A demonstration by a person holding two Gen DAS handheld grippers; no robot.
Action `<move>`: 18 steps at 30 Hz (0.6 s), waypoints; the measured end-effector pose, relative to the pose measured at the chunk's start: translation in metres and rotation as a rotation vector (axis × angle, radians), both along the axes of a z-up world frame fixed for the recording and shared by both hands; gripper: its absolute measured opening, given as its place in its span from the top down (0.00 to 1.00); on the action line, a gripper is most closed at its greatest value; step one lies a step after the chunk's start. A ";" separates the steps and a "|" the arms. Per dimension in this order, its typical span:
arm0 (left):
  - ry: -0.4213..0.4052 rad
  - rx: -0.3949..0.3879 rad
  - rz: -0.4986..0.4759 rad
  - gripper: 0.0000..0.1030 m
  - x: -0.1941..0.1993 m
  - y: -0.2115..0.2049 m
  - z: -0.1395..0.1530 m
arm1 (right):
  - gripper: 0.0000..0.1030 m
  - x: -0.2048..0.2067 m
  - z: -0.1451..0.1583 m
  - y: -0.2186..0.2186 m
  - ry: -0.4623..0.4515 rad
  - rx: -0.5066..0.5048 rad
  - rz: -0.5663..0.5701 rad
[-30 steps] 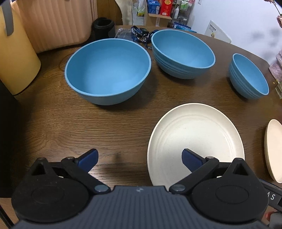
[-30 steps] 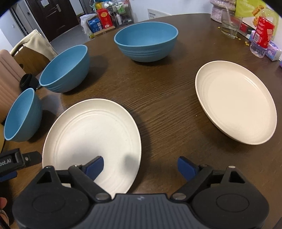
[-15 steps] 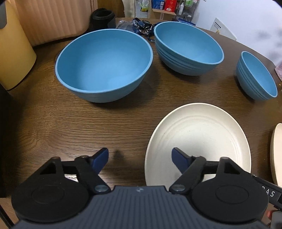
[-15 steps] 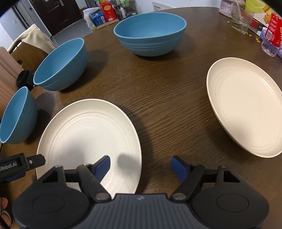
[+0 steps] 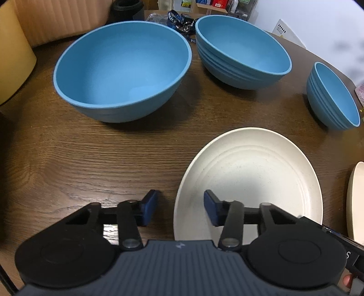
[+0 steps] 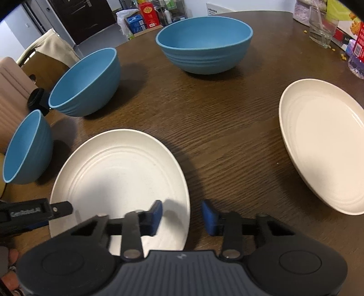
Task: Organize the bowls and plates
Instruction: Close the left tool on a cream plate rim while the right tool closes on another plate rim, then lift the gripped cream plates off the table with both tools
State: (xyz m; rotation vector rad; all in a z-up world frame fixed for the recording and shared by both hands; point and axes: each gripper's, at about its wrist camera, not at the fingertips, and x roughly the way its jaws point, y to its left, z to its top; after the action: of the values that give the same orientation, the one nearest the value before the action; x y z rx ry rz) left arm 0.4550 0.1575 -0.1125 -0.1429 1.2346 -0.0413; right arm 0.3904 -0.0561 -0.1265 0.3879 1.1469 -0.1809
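Observation:
A cream plate (image 5: pixel 248 182) lies on the dark wooden table (image 5: pixel 91 159). My left gripper (image 5: pixel 180 209) straddles its left rim with jaws closing; the pads stand apart from the rim. From the other side, my right gripper (image 6: pixel 182 214) straddles the right rim of the same plate (image 6: pixel 118 173), jaws also closing, pads clear of it. A second cream plate (image 6: pixel 323 145) lies to the right. Behind stand a large blue bowl (image 5: pixel 122 70), a ribbed blue bowl (image 5: pixel 241 52) and a small blue bowl (image 5: pixel 334 98).
A drinking glass (image 6: pixel 322 29) and snack packets (image 6: pixel 357 45) sit at the table's far right. A yellow container (image 5: pixel 13 68) and a black lanyard (image 5: pixel 179 21) are at the far left. The left gripper's body (image 6: pixel 34 214) shows by the plate's left side.
Both grippers' jaws have narrowed a lot. Both have come lower and closer to the plate, each with a rim of it between its fingers.

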 end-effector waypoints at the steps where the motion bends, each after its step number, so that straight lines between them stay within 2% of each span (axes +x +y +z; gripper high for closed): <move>1: -0.004 0.002 0.002 0.59 0.000 0.000 0.000 | 0.76 0.000 0.000 -0.001 -0.001 0.003 -0.001; 3: -0.008 -0.002 0.001 0.64 0.001 0.000 0.001 | 0.78 0.000 0.000 -0.001 -0.004 0.003 0.003; 4: -0.009 -0.006 0.000 0.70 0.001 0.000 0.001 | 0.79 0.000 0.000 -0.001 -0.006 0.006 0.007; 5: -0.011 -0.015 -0.001 0.73 0.001 0.001 0.001 | 0.85 0.001 -0.001 -0.001 -0.007 0.011 0.010; 6: -0.012 -0.029 -0.003 0.79 0.000 0.001 0.002 | 0.86 0.001 -0.001 -0.002 -0.012 0.015 0.009; 18: -0.044 -0.003 -0.023 0.80 -0.001 -0.010 0.003 | 0.90 -0.007 0.005 -0.002 -0.075 -0.005 -0.001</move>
State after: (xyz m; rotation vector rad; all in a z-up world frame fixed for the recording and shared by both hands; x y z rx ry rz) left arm 0.4537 0.1479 -0.1091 -0.1302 1.1925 -0.0662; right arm 0.3834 -0.0581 -0.1214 0.3881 1.0718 -0.1684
